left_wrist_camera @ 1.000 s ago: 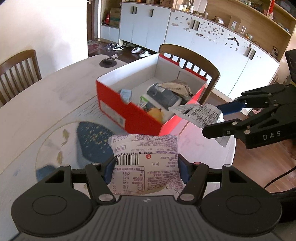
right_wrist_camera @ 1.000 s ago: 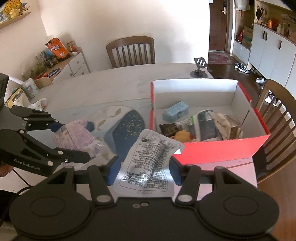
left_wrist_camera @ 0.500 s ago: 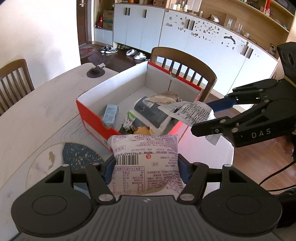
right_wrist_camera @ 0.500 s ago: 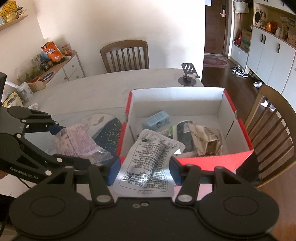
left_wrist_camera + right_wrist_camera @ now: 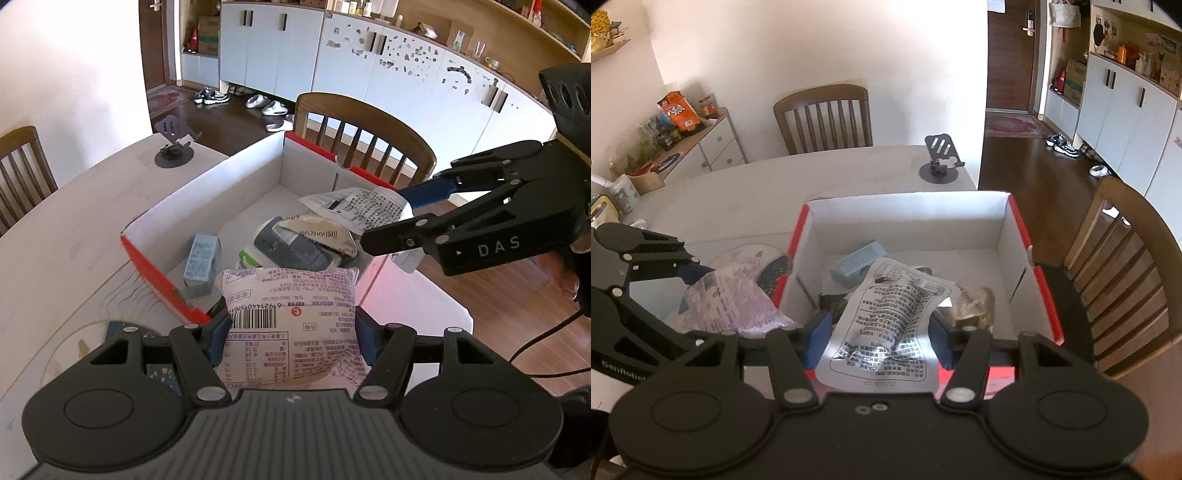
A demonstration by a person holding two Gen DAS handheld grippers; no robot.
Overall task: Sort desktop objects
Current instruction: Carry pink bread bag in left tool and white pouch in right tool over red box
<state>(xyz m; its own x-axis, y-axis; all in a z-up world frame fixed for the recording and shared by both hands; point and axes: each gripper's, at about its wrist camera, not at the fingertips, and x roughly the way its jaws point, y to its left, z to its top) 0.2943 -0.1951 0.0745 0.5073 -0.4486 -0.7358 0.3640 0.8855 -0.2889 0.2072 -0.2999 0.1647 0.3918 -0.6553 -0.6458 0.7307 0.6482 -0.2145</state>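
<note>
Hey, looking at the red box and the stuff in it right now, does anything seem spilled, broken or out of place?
Nothing stands out. The red box sits upright on the table, its contents loosely piled but inside the walls. The left gripper holds a purple snack packet, the right gripper a silver printed pouch, both intact.

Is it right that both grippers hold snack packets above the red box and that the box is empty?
Not quite. The red box is not empty: the right wrist view shows a light blue carton and wrappers inside. The left gripper and right gripper do hold packets.
</note>
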